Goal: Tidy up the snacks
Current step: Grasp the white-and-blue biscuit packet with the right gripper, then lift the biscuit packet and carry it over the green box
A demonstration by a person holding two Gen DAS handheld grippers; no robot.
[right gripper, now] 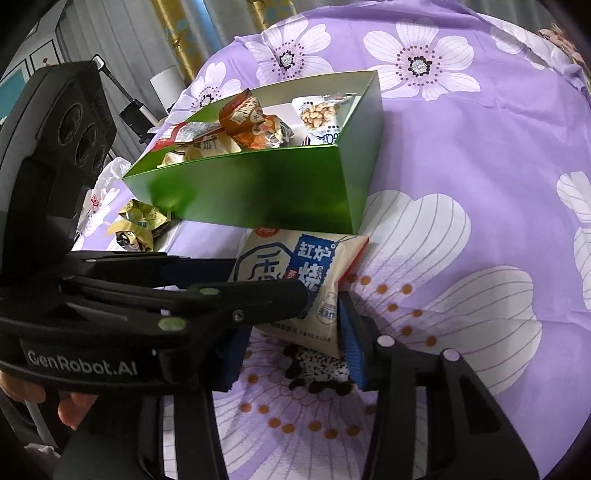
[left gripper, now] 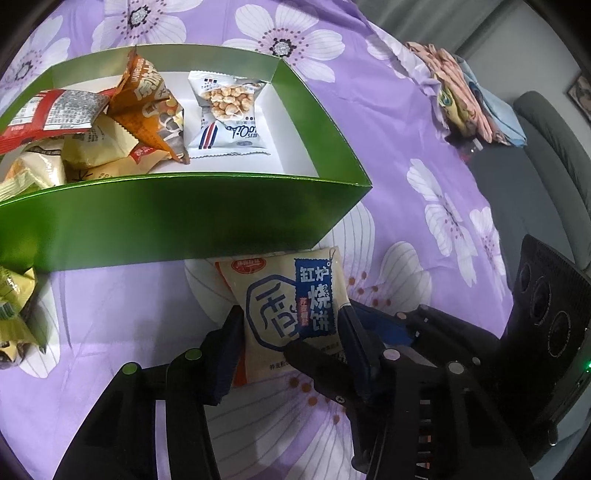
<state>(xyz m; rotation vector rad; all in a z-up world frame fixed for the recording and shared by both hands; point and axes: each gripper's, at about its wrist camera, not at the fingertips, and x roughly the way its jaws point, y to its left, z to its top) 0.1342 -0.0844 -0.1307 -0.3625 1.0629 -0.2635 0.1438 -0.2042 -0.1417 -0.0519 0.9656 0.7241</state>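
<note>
1. Nearest the lens, one cream biscuit packet lies on the purple floral cloth, with both the left gripper and right gripper clamped on it.
2. At eleven o'clock, one green box holds one peanut packet and several others.
3. At nine o'clock, loose yellow wrappers.

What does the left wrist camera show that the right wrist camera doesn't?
Only the left wrist view shows the folded clothes at the bed's edge and the grey chair beyond.

Only the right wrist view shows the gold-patterned curtain, a white plastic bag and fingers holding the handle.

Both show the green box of snacks on the purple floral sheet, the peanut packet inside, and both hand-held grippers closed on the cream biscuit packet.
</note>
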